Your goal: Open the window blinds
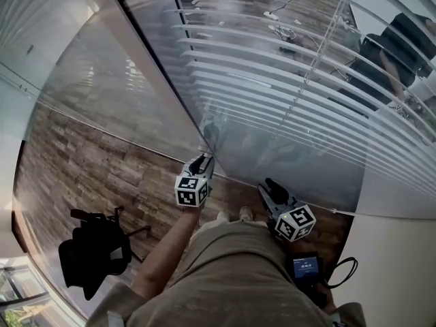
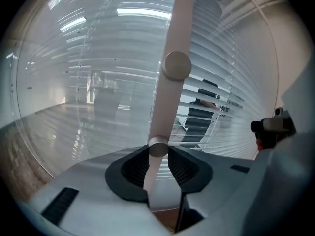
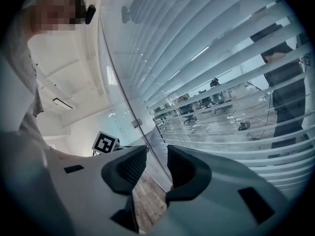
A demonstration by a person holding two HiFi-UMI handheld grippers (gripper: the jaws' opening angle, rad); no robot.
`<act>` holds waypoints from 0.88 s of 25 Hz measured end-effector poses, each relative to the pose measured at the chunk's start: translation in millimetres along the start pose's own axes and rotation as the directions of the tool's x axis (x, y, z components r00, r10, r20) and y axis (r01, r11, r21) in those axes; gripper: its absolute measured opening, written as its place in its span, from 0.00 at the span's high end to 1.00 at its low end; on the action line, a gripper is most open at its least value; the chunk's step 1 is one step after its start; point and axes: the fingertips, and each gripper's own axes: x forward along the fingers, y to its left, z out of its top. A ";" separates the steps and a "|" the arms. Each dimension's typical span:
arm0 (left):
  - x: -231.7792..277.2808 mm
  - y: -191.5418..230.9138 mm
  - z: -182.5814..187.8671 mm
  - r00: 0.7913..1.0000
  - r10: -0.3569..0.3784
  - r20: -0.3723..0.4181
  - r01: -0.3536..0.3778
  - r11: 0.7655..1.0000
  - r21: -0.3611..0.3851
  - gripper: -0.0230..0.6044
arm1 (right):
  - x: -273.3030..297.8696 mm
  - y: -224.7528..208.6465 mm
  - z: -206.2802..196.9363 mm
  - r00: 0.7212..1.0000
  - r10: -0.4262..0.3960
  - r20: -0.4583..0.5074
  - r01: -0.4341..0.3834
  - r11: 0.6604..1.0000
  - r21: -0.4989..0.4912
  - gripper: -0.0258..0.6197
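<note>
Blinds [image 1: 286,107] along the glass wall [image 1: 129,94] are down, slats only part tilted, office showing through the gaps; opening looks barely begun. Left gripper [image 2: 158,161] clamped on the tilt wand [image 2: 170,92] by the glass, right gripper [image 3: 156,163] slack, empty. Wood-look floor [image 1: 88,176], black chair [image 1: 92,254]

We see cool, even daylight in all three views, coming through the glass wall [image 1: 136,80] and between the slats of the blinds [image 1: 286,94]. Shadows are faint. In the left gripper view, reflected light strips [image 2: 142,13] glare pale across the glass, and the tilt wand [image 2: 170,97], close to the lens, looks soft. Both gripper views bend hard at the edges and fade into black corners. The head view also curves straight lines.
</note>
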 end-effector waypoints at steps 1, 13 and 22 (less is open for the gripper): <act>-0.3 -0.2 -0.5 1.000 -0.007 0.000 0.007 1.000 -0.016 0.75 | -0.4 0.4 -0.1 1.000 0.000 0.001 0.000 1.000 0.000 0.77; -3.6 1.4 -3.1 0.995 -0.097 0.015 0.098 0.968 -0.229 0.75 | -0.6 5.8 -1.9 1.000 -0.003 0.001 0.003 1.000 -0.009 0.77; -3.1 -0.1 -1.2 0.980 -0.194 0.051 0.196 0.873 -0.446 0.75 | 0.2 8.5 0.7 1.000 0.005 0.002 -0.005 1.000 -0.010 0.77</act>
